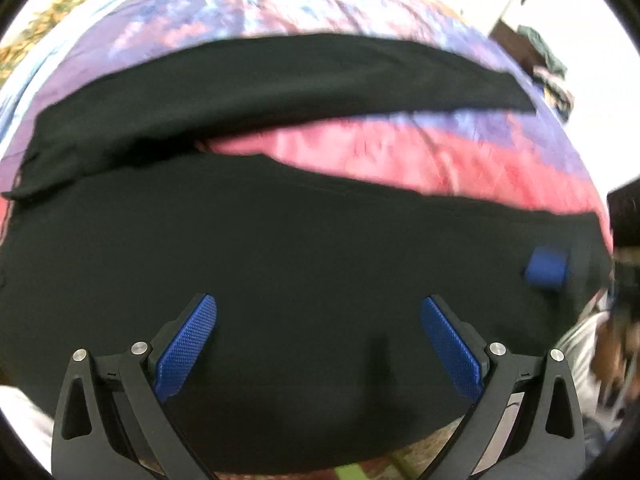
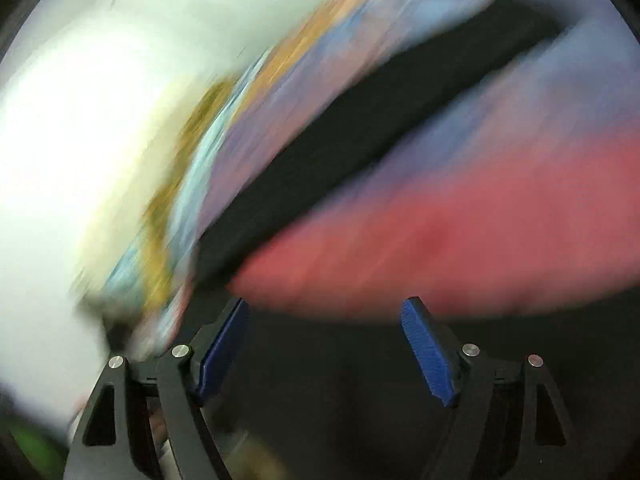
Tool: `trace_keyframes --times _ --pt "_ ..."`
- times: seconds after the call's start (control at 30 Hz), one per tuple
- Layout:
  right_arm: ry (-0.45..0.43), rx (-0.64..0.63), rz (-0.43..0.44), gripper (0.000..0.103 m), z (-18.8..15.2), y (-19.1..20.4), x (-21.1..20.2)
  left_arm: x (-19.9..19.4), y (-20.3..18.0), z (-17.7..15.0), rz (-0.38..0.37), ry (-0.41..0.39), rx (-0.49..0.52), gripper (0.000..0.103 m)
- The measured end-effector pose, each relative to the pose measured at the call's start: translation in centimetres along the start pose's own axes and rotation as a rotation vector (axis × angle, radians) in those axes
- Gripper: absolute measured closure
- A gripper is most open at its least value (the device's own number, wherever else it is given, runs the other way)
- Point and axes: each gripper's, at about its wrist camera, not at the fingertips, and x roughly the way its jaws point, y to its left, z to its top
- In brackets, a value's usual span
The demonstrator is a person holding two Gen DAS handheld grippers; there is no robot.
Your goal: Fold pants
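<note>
Black pants [image 1: 280, 248] lie spread on a bed with a pink, purple and blue cover [image 1: 400, 148]. One leg [image 1: 260, 80] runs across the far side, the other lies near, with a gap of pink cover between them. My left gripper [image 1: 318, 312] is open just above the near leg. The right gripper's blue pad [image 1: 546, 272] shows at the right end of that leg. In the blurred right wrist view my right gripper [image 2: 324, 312] is open over the dark cloth [image 2: 340, 380], and the far leg [image 2: 380, 132] runs diagonally ahead.
A dark piece of furniture with clothes [image 1: 536, 56] stands at the far right beyond the bed. A yellow-patterned fabric [image 1: 60, 12] lies at the bed's far left. A white wall [image 2: 80, 140] fills the left of the right wrist view.
</note>
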Motion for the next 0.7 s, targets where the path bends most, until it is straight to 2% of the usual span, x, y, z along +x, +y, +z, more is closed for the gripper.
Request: trace_keyframes --times 0.03,0.07,0.1,0.13,0.23,0.3,0.37,0.4,0.43,0.47,0.53,0.6,0.63,0.7 --pt "0.070 -0.017 -0.003 0.025 -1.6 1.1 2.3 0.9 0.1 -0.4 0.049 0.020 0.022 0.001" --pt "0.087 -0.070 -0.064 0.025 -2.9 2.0 3.5 1.8 0.7 -0.8 0.119 0.044 0.043 0.001" --pt "0.070 -0.101 -0.085 0.028 -3.3 2.3 3.2 2.1 1.8 -1.4 0.173 0.052 0.050 0.000" --pt "0.058 -0.091 -0.103 0.030 -3.1 1.6 2.0 1.9 3.1 -1.8 0.193 0.043 0.039 0.000" --pt "-0.055 0.073 -0.253 0.029 -2.5 -2.8 -4.5 0.4 8.1 -2.5 0.292 0.040 -0.046 0.000" --pt "-0.161 0.243 -0.396 0.029 -2.5 -7.9 -11.4 -0.5 11.8 -2.7 0.369 0.031 -0.124 0.000" --pt "-0.233 0.360 -0.539 0.029 -3.5 -11.9 -17.2 -1.4 15.1 -2.9 0.452 0.026 -0.211 0.000" --pt "-0.254 0.389 -0.596 0.029 -2.7 -13.2 -19.0 -1.6 15.9 -2.9 0.471 0.026 -0.238 0.000" --pt "-0.281 0.431 -0.653 0.029 -3.0 -13.9 -20.9 -2.2 16.9 -2.9 0.480 0.025 -0.277 0.000" --pt "-0.300 0.444 -0.668 0.029 -3.0 -14.5 -21.4 -2.4 17.3 -2.9 0.480 0.021 -0.299 0.001" --pt "-0.346 0.426 -0.694 0.027 -3.1 -13.0 -22.4 -3.4 17.4 -2.5 0.477 -0.015 -0.326 0.001" --pt "-0.382 0.366 -0.676 0.024 -2.4 -11.0 -22.2 -4.0 16.5 -1.9 0.446 -0.072 -0.318 0.001" --pt "-0.378 0.339 -0.653 0.024 -1.7 -10.8 -21.6 -4.3 16.2 -1.3 0.427 -0.095 -0.311 0.001" --pt "-0.337 0.258 -0.597 0.024 -0.5 -7.9 -18.1 -4.6 15.6 0.8 0.366 -0.155 -0.287 0.001"
